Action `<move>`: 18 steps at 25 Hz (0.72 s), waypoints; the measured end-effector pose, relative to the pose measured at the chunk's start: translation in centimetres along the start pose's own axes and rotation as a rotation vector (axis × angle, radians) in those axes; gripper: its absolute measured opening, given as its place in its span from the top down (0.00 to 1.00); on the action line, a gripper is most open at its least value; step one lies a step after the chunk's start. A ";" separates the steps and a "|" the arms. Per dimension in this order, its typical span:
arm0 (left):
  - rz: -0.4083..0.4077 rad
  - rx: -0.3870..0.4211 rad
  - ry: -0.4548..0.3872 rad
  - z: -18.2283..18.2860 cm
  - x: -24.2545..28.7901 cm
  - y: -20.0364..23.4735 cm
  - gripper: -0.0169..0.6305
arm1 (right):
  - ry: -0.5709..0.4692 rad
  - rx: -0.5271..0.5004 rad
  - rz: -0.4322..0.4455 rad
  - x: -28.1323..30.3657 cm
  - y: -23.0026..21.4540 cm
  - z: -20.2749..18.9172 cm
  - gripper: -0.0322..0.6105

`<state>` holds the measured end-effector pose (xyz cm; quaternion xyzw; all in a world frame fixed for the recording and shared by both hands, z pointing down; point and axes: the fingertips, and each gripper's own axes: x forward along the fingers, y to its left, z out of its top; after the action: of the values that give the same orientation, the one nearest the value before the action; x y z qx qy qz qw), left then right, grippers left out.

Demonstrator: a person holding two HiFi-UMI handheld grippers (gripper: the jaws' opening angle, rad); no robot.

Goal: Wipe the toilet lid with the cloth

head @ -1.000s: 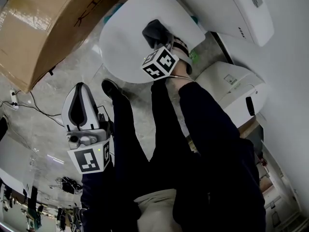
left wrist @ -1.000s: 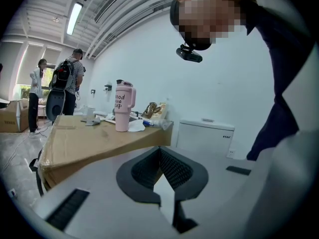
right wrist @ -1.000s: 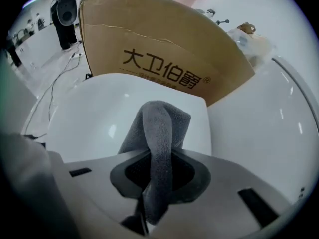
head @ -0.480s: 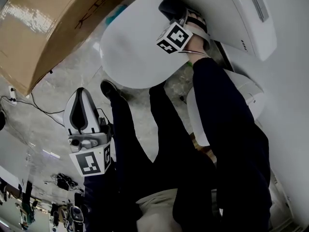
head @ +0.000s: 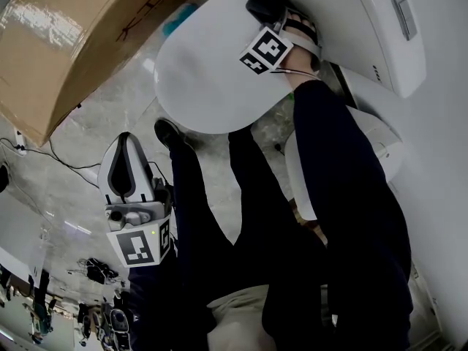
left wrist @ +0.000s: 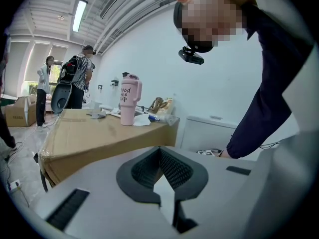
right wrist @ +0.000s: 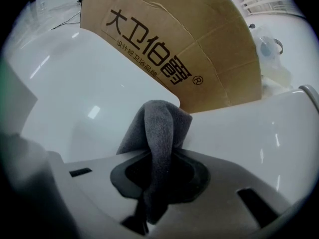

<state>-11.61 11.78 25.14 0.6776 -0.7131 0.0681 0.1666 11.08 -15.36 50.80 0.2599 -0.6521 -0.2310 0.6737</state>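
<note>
Grey cloth [right wrist: 159,128] in right tongs [right wrist: 155,180], on toilet lid [right wrist: 84,103]

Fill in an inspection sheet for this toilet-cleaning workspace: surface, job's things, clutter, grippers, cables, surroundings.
Surface: toilet lid down, white and glossy; no stains seen.
Job's things: grey cloth at the lid's rear end, by the toilet tank.
Clutter: pink tumbler and small items on top of a cardboard box.
Grippers: right gripper shut on the cloth; left gripper shut, empty, held away from the toilet.
Cables: cables lying loose on the floor.
Surroundings: two people standing in the background.
</note>
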 end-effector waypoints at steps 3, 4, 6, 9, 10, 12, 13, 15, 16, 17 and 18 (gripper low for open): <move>0.000 0.004 -0.003 0.1 -0.1 0.3 0.95 | 0.001 -0.001 0.037 -0.7 1.3 0.5 0.85; 0.000 0.005 -0.004 0.1 -0.1 0.4 0.95 | 0.000 -0.001 0.049 -0.9 1.8 0.7 0.85; -0.002 0.007 -0.005 0.1 -0.3 0.7 0.95 | -0.003 0.000 0.067 -1.5 2.8 0.9 0.85; -0.001 0.007 -0.007 0.0 -0.7 1.4 0.95 | -0.004 0.006 0.089 -2.6 4.5 1.6 0.85; -0.001 0.007 -0.008 0.0 -0.9 1.6 0.95 | -0.005 0.008 0.097 -2.9 5.1 1.9 0.85; 0.001 0.006 -0.009 0.0 -1.2 1.9 0.95 | -0.010 0.007 0.110 -3.7 6.3 2.4 0.85; 0.001 0.006 -0.011 0.0 -1.4 2.1 0.95 | -0.014 0.004 0.115 -4.1 7.0 2.7 0.85; 0.001 0.002 -0.015 0.0 -1.8 2.3 0.95 | -0.021 0.001 0.124 -5.0 8.2 3.3 0.85; 0.002 0.001 -0.017 0.0 -2.0 2.5 0.95 | -0.023 0.003 0.129 -5.4 8.8 3.5 0.85; 0.003 -0.001 -0.019 -0.1 -2.3 2.7 0.95 | -0.024 0.007 0.136 -5.9 9.4 3.9 0.85; 0.004 -0.002 -0.020 -0.1 -2.5 2.9 0.95 | -0.026 0.012 0.143 -6.3 10.0 4.2 0.85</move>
<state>-14.40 14.38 24.80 0.6765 -0.7162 0.0609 0.1603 6.33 -3.86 52.60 0.2137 -0.6792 -0.1817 0.6782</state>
